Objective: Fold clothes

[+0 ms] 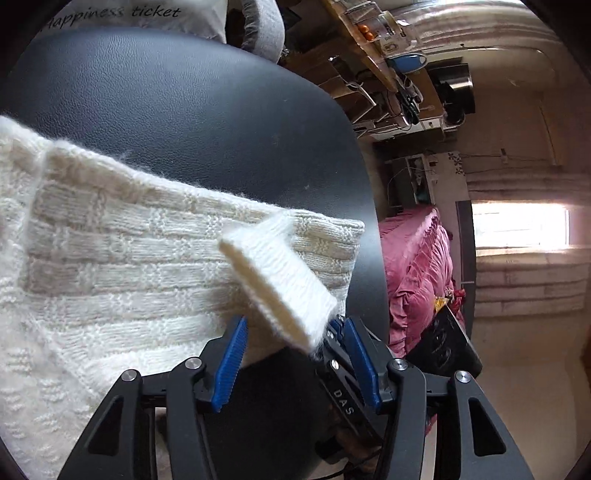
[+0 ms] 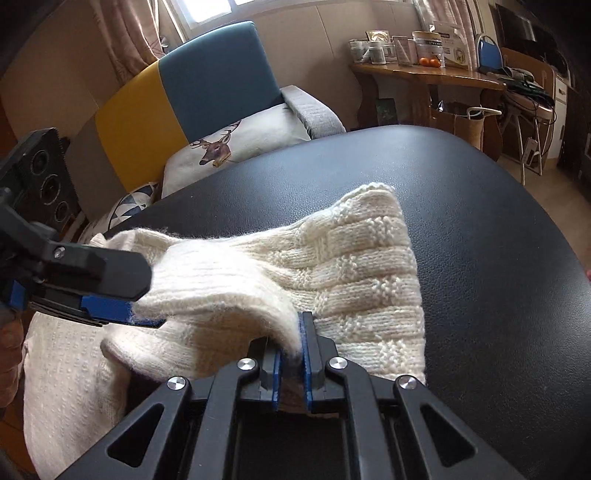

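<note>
Sweater (image 2: 332, 266), cream knit w/ basket-weave blocks, lies on black leather-look tabletop (image 2: 480, 229); part hangs off the near-left edge. Ribbed cuff (image 1: 280, 280) of a sleeve is lifted off the body of the garment. In right wrist view, right gripper (image 2: 291, 350) has blue pads drawn narrow, pinching a fold of the ribbed part between them. Left gripper (image 1: 291, 354) jaws stand wide in its own view, cuff hanging just ahead of and between the pads (image 1: 231, 363); no squeeze visible. In right view the left gripper (image 2: 122, 306) comes in from the left, lower pad under the knit, contact unclear.

Orientation: in left view, sleeve long axis runs left to right, cuff end toward table's right rim. In right view, knit body runs away from the camera, tapering to a far corner.

Writing: "DAS" in white on left gripper finger link (image 1: 343, 402). "Happiness ticket" on pale cushion (image 1: 147, 14) beyond table. Deer print on cushion (image 2: 236, 147) on blue/yellow sofa (image 2: 207, 85). Box labels on wooden side table (image 2: 424, 70) too small to read.
</note>
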`<state>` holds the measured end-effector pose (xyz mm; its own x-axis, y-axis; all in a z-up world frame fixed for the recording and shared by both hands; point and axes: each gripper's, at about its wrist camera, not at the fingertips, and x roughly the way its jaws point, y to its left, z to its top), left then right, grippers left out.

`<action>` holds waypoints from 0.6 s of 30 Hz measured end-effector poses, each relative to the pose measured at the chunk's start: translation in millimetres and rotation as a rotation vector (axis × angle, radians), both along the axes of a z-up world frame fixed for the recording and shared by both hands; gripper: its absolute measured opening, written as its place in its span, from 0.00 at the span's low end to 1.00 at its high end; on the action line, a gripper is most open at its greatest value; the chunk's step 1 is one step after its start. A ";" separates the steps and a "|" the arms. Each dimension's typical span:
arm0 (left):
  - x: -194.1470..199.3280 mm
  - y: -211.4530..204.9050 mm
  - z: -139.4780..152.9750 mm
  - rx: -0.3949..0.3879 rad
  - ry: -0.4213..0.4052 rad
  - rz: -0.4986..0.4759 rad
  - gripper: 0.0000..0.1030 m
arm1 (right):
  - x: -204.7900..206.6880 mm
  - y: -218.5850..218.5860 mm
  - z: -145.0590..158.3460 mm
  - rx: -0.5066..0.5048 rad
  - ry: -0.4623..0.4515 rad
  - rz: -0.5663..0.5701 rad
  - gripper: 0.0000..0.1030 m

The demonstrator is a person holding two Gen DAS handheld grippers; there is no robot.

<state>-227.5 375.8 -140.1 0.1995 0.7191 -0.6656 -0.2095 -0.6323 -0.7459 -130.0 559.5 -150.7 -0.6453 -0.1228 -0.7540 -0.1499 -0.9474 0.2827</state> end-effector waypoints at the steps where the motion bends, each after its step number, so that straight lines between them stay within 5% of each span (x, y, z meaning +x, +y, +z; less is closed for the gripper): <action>1: -1.6 2.1 -3.0 0.001 -0.013 0.008 0.54 | 0.9 0.1 -0.2 -0.001 0.004 -0.001 0.08; 8: -11.5 11.1 -18.7 0.004 -0.032 0.069 0.50 | 2.2 -3.7 0.8 0.022 0.015 -0.006 0.08; 10: -11.0 17.4 -17.9 -0.001 0.014 0.064 0.22 | 1.6 -7.1 1.8 0.049 0.011 -0.003 0.08; 12: -9.2 23.6 -13.0 -0.040 0.079 0.052 0.10 | 1.2 -11.3 3.0 0.076 0.004 -0.002 0.08; 18: -5.8 17.2 9.0 -0.039 0.205 0.069 0.07 | 1.0 -18.4 14.3 0.063 0.003 -0.014 0.20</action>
<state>-233.3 393.0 -131.1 0.0085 0.6995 -0.7145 -0.3096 -0.6776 -0.6671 -128.9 541.1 -136.5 -0.6488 -0.0662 -0.7581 -0.1626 -0.9611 0.2231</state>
